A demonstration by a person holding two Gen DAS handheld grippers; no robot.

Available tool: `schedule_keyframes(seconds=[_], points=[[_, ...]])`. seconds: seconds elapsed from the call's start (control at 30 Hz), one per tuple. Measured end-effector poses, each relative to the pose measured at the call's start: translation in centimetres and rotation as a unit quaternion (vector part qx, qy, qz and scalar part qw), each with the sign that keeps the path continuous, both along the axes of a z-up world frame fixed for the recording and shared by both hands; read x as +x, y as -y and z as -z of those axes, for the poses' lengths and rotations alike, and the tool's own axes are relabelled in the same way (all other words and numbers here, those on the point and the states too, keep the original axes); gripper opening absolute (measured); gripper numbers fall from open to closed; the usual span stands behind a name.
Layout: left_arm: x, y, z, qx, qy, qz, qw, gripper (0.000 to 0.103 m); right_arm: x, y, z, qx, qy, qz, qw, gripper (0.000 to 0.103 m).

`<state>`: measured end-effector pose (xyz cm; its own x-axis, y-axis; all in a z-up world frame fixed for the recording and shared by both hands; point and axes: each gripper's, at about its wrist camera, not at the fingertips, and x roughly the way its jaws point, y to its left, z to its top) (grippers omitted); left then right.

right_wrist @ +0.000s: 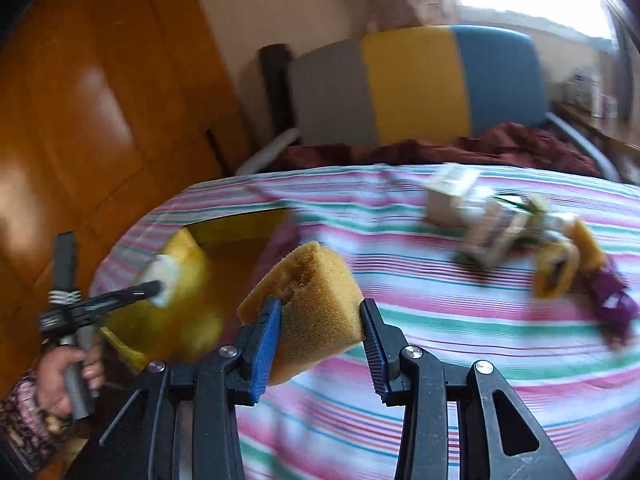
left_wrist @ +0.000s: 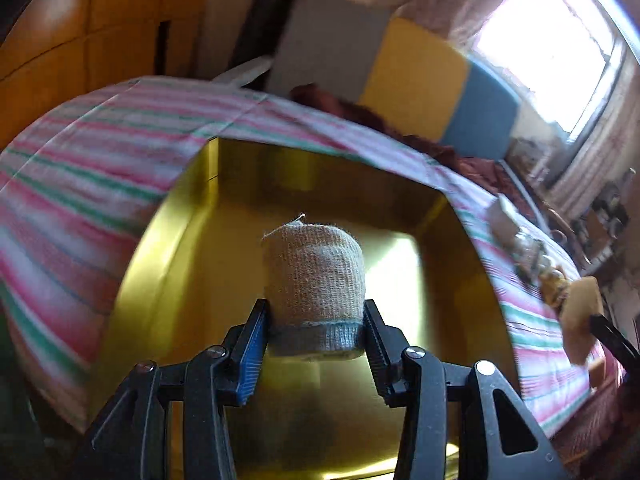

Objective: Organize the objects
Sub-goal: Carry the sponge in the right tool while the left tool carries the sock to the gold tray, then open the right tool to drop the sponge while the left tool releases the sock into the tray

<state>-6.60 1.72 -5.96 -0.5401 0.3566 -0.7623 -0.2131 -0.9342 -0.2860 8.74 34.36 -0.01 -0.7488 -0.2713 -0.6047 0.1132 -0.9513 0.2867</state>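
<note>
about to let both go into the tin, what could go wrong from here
1. The right gripper holds the sponge over the striped cloth, short of the yellow box; released now, it would likely miss.
2. The left gripper pinches only the grey end of the rolled sock, so it may tip or unroll on landing.

Beige knitted sock roll banded grey-blue at its cuff. Golden-yellow metal tin. Orange-tan porous sponge. Tabletop cloth striped pink, green, white. Claw pads blue, ribbed.
</note>
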Motion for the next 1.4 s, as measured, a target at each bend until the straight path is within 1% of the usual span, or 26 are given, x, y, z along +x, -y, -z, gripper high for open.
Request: schedule_keyframes(seconds=[0.07,0.17,0.23,0.3,0.4,0.5,0.6,0.67,0.77,0.83,0.9,1.03,1.2,1.27,1.3,1.33,1.4], points=[[-0.3,0.4,0.4,-0.017,0.011,-0.014,0.9997,0.046,-0.6,2.0,-0.2,-0.005,0.002,-0.024,1.0,0.041],[-0.6,0.7,0.6,-0.051,0.013,-0.025,0.9983,0.046,-1.4,5.8,-0.3,-0.003,0.003,-0.064,0.998,0.041],[-0.8,1.0,1.0,-0.062,0.018,-0.027,0.9975,0.046,-1.8,8.0,-0.2,-0.005,0.005,-0.087,0.996,0.041],[-1.1,1.4,1.4,-0.065,0.028,-0.033,0.997,0.046,-2.1,9.7,0.1,-0.005,0.008,-0.104,0.994,0.041],[-1.6,2.2,2.3,-0.057,0.049,-0.044,0.9962,0.048,-2.3,11.4,0.7,-0.005,0.017,-0.117,0.993,0.041],[-1.9,2.6,1.8,-0.042,0.058,-0.057,0.9958,0.051,-2.6,11.9,1.5,-0.005,0.031,-0.12,0.992,0.041],[-1.1,3.6,-0.1,-0.017,0.019,-0.08,0.9964,0.051,-2.9,12.3,2.5,-0.007,0.049,-0.119,0.992,0.041],[-0.5,4.7,-1.8,-0.005,-0.018,-0.109,0.9939,0.051,-3.2,12.6,3.0,-0.015,0.06,-0.121,0.991,0.041],[0.6,6.5,-3.8,0.023,-0.064,-0.15,0.9863,0.052,-4.1,13.2,3.7,-0.022,0.075,-0.126,0.989,0.041],[1.1,7.9,-4.7,0.041,-0.085,-0.178,0.9795,0.055,-4.7,14.0,4.2,-0.033,0.086,-0.135,0.987,0.041],[1.3,9.0,-5.4,0.058,-0.098,-0.199,0.9733,0.056,-5.4,15.2,4.6,-0.041,0.096,-0.147,0.984,0.041],[1.4,9.8,-5.9,0.066,-0.102,-0.207,0.9708,0.056,-6.3,17.5,5.1,-0.036,0.104,-0.167,0.98,0.041],[1.4,9.3,-6.4,0.071,-0.102,-0.203,0.9714,0.056,-7.1,19.9,5.8,-0.042,0.12,-0.186,0.974,0.042],[1.7,9.0,-6.6,0.071,-0.105,-0.198,0.972,0.056,-7.4,20.6,6.2,-0.053,0.129,-0.193,0.971,0.045],[1.7,8.8,-6.6,0.07,-0.106,-0.195,0.9727,0.056,-7.6,20.8,6.5,-0.06,0.138,-0.195,0.969,0.05],[1.7,8.6,-6.7,0.07,-0.105,-0.192,0.9734,0.056,-7.7,21.1,6.8,-0.065,0.145,-0.195,0.968,0.06],[1.8,8.3,-6.7,0.07,-0.104,-0.189,0.9739,0.056,-7.6,21.1,7.0,-0.077,0.147,-0.192,0.967,0.068]])
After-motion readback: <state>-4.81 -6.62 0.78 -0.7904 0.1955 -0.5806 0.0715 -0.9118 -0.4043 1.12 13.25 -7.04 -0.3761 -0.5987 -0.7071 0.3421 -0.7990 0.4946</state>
